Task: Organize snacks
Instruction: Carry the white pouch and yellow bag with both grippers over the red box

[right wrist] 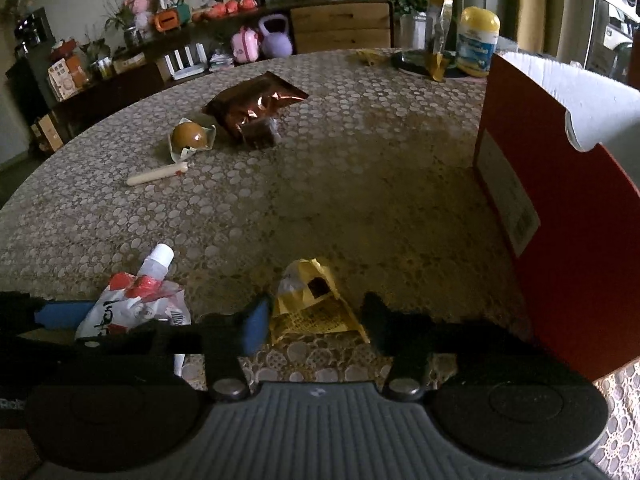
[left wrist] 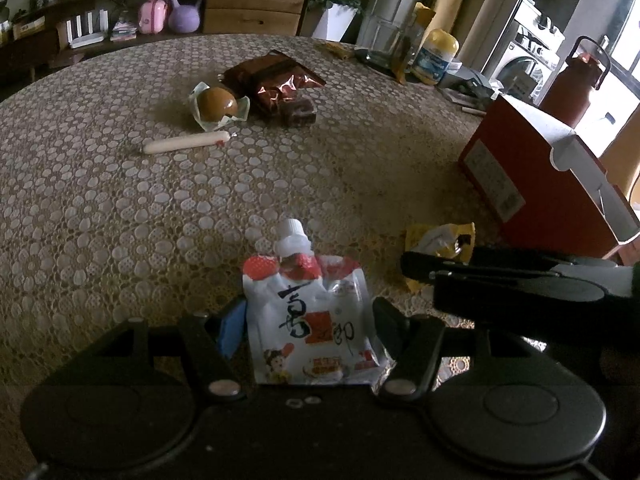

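A white and red spouted drink pouch (left wrist: 312, 320) lies on the table between the fingers of my left gripper (left wrist: 308, 324); the fingers touch its sides. It also shows in the right wrist view (right wrist: 136, 304). A yellow snack packet (right wrist: 312, 304) lies between the fingers of my right gripper (right wrist: 316, 316), which stand around it; it shows in the left wrist view too (left wrist: 440, 244). Farther off lie a sausage stick (left wrist: 186, 143), a wrapped brown bun (left wrist: 218, 104), a shiny brown bag (left wrist: 276, 80) and a dark brownie pack (left wrist: 300, 110).
A red cardboard box (right wrist: 560, 240) with an open top stands at the right. A lace cloth covers the table (left wrist: 120, 200). At the far edge stand a yellow-lidded tub (left wrist: 438, 56), a glass jar (left wrist: 384, 46) and a gold bag (left wrist: 416, 36). A dark red flask (left wrist: 576, 80) stands behind the box.
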`<state>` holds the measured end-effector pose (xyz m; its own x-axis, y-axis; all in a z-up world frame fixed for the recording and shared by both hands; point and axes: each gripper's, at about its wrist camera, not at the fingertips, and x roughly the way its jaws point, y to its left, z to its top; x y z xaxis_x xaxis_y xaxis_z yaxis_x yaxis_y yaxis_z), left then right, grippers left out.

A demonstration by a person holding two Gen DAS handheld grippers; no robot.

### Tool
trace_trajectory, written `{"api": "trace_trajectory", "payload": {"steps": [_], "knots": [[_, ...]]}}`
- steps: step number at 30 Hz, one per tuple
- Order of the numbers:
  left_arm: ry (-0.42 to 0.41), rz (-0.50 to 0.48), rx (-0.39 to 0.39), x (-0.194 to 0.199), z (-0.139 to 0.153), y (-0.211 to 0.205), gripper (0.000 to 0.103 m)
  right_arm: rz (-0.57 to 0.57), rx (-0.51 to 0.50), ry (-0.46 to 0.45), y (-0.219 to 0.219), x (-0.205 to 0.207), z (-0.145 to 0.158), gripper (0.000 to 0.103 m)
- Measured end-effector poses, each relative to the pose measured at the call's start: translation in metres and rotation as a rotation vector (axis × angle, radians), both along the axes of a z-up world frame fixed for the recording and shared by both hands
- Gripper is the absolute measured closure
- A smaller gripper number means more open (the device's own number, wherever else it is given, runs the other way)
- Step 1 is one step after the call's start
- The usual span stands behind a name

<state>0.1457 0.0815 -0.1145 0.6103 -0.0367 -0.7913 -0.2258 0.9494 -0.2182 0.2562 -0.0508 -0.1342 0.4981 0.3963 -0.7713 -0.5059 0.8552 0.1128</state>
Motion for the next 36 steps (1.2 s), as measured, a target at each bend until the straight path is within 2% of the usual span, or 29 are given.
{"api": "trace_trajectory", "payload": {"steps": [9,17,22,28,36], "knots": [[-0.007,0.003,-0.012,0.0,-0.001,0.001,0.039,-0.029,0.033,-0.028,-0.012,-0.006,0.012,0.065],[-0.042,0.013,-0.02,-0.005,0.009,-0.002,0.039,-0.027,0.091,-0.052,-0.027,-0.027,0.039,0.066],[-0.087,-0.004,-0.024,-0.01,0.032,-0.013,0.039,-0.028,0.103,-0.081,-0.044,-0.044,0.063,0.066],[-0.14,-0.07,-0.009,-0.01,0.064,-0.036,0.039,-0.042,0.092,-0.124,-0.067,-0.054,0.093,0.066],[-0.193,-0.142,0.007,0.01,0.103,-0.068,0.039,-0.085,0.097,-0.188,-0.108,-0.055,0.131,0.066]]}}
